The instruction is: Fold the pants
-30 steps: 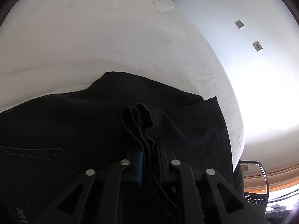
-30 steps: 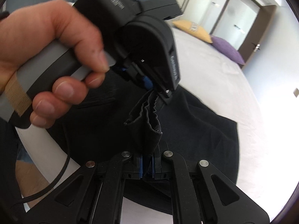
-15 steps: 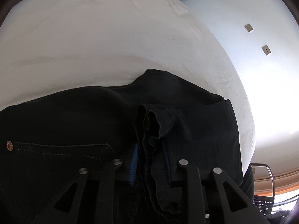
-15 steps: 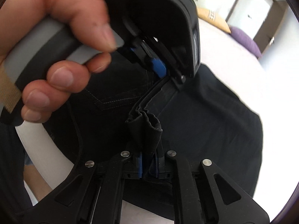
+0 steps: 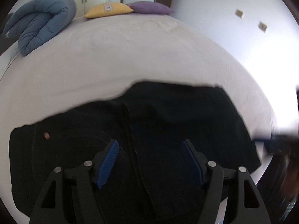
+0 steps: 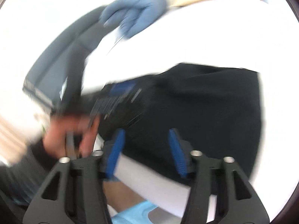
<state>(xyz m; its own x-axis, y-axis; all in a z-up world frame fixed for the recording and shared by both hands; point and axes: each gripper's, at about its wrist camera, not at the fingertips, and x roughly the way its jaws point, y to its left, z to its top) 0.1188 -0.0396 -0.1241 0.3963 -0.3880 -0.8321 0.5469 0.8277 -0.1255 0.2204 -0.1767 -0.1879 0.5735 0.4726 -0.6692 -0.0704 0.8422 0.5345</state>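
Observation:
The black pants (image 5: 168,123) lie folded and flat on the white bed (image 5: 130,56). A copper button (image 5: 46,135) shows at their left end. My left gripper (image 5: 150,145) is open and empty, just above the pants. In the blurred right wrist view the pants (image 6: 205,102) lie near the bed's front edge. My right gripper (image 6: 146,132) is open and empty above their near edge. The hand holding the left gripper (image 6: 74,128) shows at the left there.
A rolled blue duvet (image 5: 41,20) lies at the bed's far left. A yellow pillow (image 5: 108,9) and a purple pillow (image 5: 151,7) sit at the head. The wall (image 5: 243,28) with two sockets is on the right.
Both grippers have opened and let go of the bunched pants fabric. The pants now lie flat on the bed. Both grippers have drawn back and are moving.

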